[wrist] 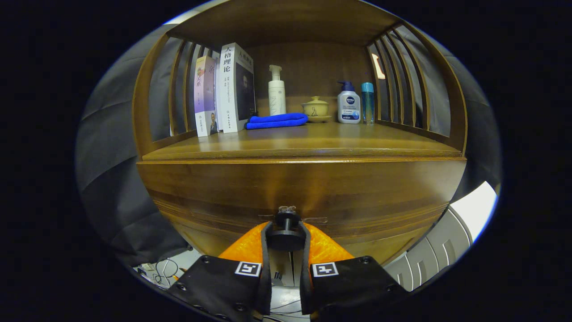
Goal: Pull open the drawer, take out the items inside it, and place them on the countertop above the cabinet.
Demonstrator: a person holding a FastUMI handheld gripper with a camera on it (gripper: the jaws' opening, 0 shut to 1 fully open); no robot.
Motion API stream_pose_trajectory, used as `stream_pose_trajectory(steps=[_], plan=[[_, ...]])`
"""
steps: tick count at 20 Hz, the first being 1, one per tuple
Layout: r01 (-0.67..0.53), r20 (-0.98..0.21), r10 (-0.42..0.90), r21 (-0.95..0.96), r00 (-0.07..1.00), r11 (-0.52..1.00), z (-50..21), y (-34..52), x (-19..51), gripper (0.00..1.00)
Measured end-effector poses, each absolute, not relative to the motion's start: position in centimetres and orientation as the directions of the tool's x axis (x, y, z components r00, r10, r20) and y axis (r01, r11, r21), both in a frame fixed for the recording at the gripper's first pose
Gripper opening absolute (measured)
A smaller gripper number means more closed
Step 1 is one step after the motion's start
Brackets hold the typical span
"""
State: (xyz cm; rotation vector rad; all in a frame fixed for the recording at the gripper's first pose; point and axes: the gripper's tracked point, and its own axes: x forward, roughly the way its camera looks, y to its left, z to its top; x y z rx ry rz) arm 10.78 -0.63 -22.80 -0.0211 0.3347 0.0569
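Note:
A wooden cabinet's drawer front [304, 192] spans the view right in front of me, under the countertop [304, 143]. A dark round knob [286, 232] sticks out from the drawer's middle. My gripper [286, 230] is shut on the knob, one finger pressing each side of it. The drawer front looks flush with the cabinet, and what is inside it is hidden.
On the countertop stand books [223, 91] at the left, a folded blue cloth [277, 120], a white pump bottle [276, 91], a small lidded cup [316, 108], a white lotion bottle [349, 103] and a slim blue bottle [367, 103]. Slatted wooden side rails and a top shelf enclose it.

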Motion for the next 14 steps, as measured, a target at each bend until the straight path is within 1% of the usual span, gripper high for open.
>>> stream_pose_trajectory(steps=[4,14], plan=[[-0.067,-0.326,0.045,-0.056,0.944,0.996,-22.8,-0.7,10.2,0.27],[-0.070,-0.338,0.047,-0.056,0.940,0.996,-22.9,-1.0,8.1,0.27]])
